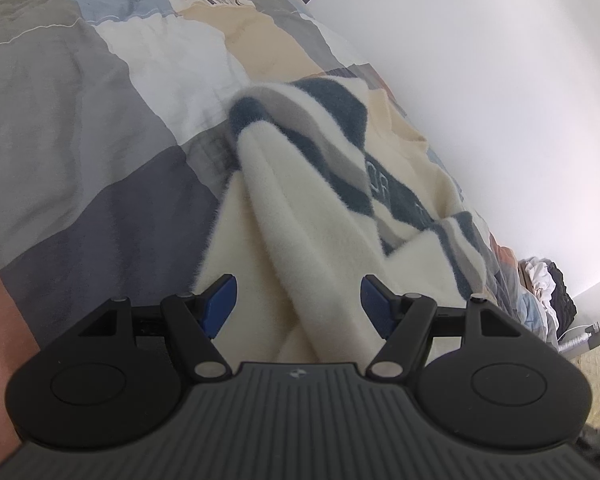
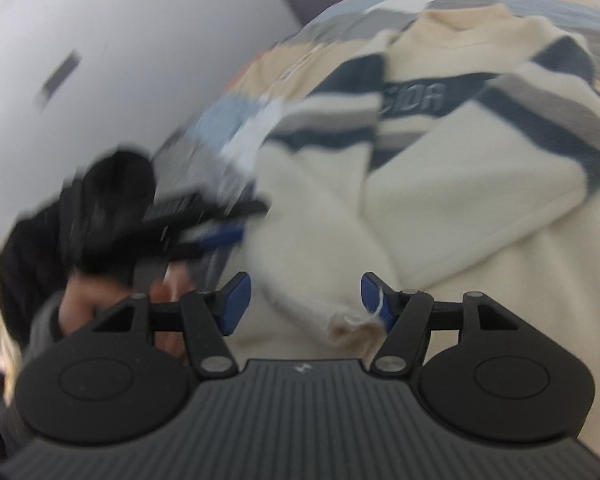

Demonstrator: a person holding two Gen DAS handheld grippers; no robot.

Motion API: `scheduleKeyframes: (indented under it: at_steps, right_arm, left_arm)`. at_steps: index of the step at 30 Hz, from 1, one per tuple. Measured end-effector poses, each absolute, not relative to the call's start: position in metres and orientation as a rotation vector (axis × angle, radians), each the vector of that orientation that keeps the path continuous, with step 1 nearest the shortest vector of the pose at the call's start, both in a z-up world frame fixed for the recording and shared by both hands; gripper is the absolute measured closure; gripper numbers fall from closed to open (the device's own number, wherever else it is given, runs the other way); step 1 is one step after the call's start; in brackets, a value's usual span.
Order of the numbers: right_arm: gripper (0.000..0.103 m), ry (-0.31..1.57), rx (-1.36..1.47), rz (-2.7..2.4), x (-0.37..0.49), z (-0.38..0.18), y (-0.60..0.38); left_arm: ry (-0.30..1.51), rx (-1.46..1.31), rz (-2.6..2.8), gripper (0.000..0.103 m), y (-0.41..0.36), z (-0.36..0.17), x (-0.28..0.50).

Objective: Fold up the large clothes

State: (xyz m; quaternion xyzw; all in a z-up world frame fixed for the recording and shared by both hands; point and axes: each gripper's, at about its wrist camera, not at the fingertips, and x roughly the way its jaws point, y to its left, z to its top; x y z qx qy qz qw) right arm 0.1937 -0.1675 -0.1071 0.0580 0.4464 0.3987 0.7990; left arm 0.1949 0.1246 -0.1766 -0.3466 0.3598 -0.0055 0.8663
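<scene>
A cream fleece sweater (image 2: 460, 208) with navy and grey stripes lies on a bed w/ a patchwork quilt (image 1: 80, 128), a white wall (image 1: 500, 80) alongside. Part of the garment is bunched into a soft ridge that runs up between the jaws of the left gripper (image 1: 298, 304); its blue pads (image 1: 220, 304) stand apart w/ cloth between them but not pinched, so it reads as released. The right gripper (image 2: 304, 302) is likewise spread: a frayed cuff or hem edge (image 2: 352, 324) w/ a loose thread sits just inside its right-hand pad, touching or nearly so, not clamped. The right wrist view is blurred, and in it the left gripper shows as a dark smear at the sweater's left edge, the person's hand (image 2: 96, 300) behind it.

Judged step: getting a fresh hold on the edges before making a fold. To do it well, centre each pair of jaws on a single clean edge rather than on the bunched ridge, close fully before lifting, keep both grips level so the stripes line up, then lay the cloth flat on the quilt, smoothing creases. Risk: thick pile slips out of a shallow bite.
</scene>
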Motion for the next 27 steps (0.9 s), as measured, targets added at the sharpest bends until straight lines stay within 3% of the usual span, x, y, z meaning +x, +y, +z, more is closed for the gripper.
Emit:
scheduleKeyframes:
  at_steps: [10, 19, 27]
  right_arm:
    - [0.039, 1.003, -0.198, 0.862, 0.127, -0.121, -0.135]
    - [0.039, 0.873, 0.127, 0.787, 0.142, -0.069, -0.181]
    - [0.039, 1.071, 0.31, 0.605, 0.201, -0.153, -0.185]
  left_arm:
    - [0.767, -0.701, -0.006, 0.03, 0.121, -0.174, 0.191]
    - [0.773, -0.69, -0.01, 0.03, 0.117, -0.176, 0.19]
    - [0.769, -0.713, -0.01, 0.03, 0.121, -0.179, 0.191]
